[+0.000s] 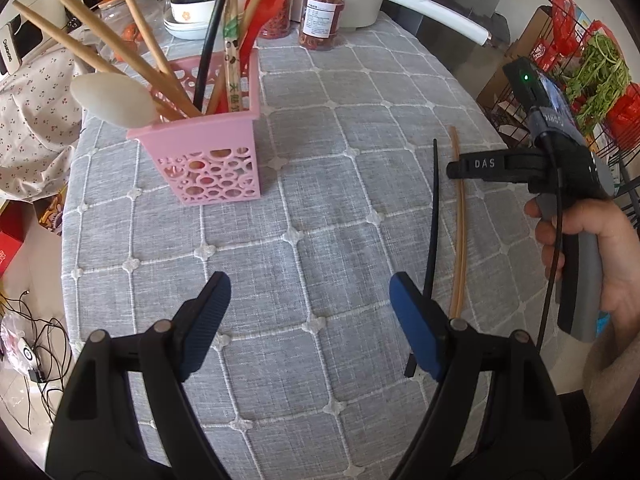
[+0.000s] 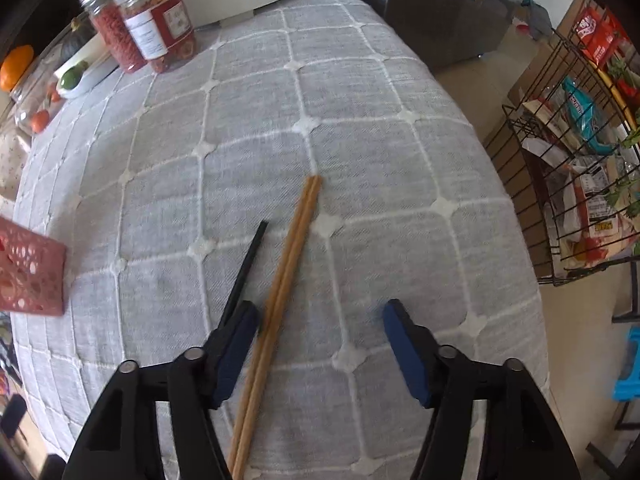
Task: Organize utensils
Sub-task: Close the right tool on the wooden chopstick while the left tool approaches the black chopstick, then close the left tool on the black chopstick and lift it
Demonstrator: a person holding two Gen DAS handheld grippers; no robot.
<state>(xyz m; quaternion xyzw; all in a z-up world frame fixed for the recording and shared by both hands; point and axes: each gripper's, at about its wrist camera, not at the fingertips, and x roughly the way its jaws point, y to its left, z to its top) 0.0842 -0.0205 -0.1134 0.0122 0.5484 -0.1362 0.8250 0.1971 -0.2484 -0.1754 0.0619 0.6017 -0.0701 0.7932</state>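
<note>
Right gripper (image 2: 320,344) hangs over the pair of wooden chopsticks (image 2: 280,292), its blue pads apart and nothing clamped. In its own view the pair runs from about six o'clock up toward twelve and passes just inside the left pad, while the right pad stands well clear. The black chopstick (image 2: 248,260) lies just beyond that left pad, at about eleven o'clock from the jaws.

Judging by this, the step in hand is picking up the wooden pair. To do it well, the person would want both sticks squarely between the pads, with the black one left outside so that the left pad does not drag it along. Since the sticks lie touching, the squeeze should catch both at once, somewhere near the middle so they do not tip on the way up.

From the left wrist view, the person's right hand (image 1: 592,256) grips the tool's handle at about three o'clock, with the tool pitched steeply down at the grey quilted tablecloth (image 1: 320,220).

Left gripper (image 1: 310,312) is idle, pads wide apart over bare cloth, holding nothing. At its ten o'clock stands the pink holder (image 1: 208,160), upright and already stocked with chopsticks, a white spoon (image 1: 116,100) and a red spoon (image 1: 264,4), plainly where the loose ones belong.
</note>
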